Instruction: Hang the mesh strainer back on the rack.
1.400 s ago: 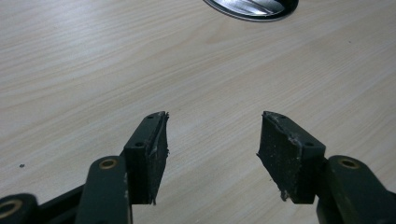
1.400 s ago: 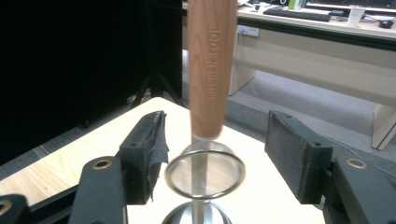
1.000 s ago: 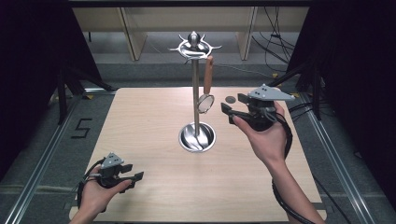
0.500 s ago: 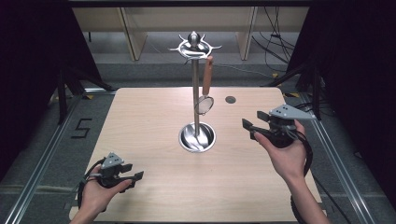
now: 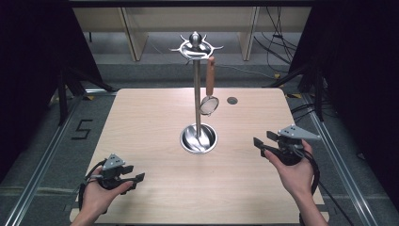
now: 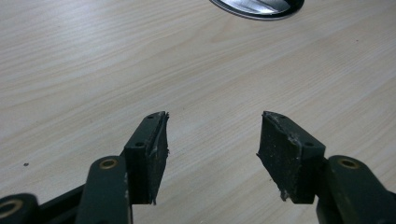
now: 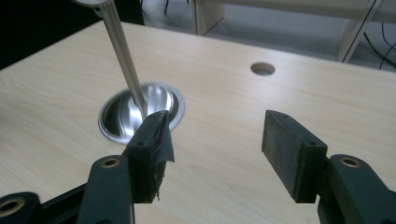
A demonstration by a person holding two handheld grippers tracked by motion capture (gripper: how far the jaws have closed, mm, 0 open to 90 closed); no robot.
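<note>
While a strainer [image 5: 209, 104] hangs from the utensil stand [image 5: 197, 94] on the worktop [image 5: 141, 122], both left tongs [image 5: 136, 179] and right tongs [image 5: 261, 140] gape wide, holding nothing.

Stand [image 5: 198, 117] at table [image 5: 141, 122] centre; strainer [image 5: 209, 92] hangs on its R; hole [image 5: 232, 100] further R.

Ahead of the left tool [image 6: 212, 154], the stand's steel base [image 6: 257, 7] is cut off by the top edge. Beyond the right tool [image 7: 217, 154], the pole [image 7: 123, 51] runs out of frame, its top unseen.
</note>
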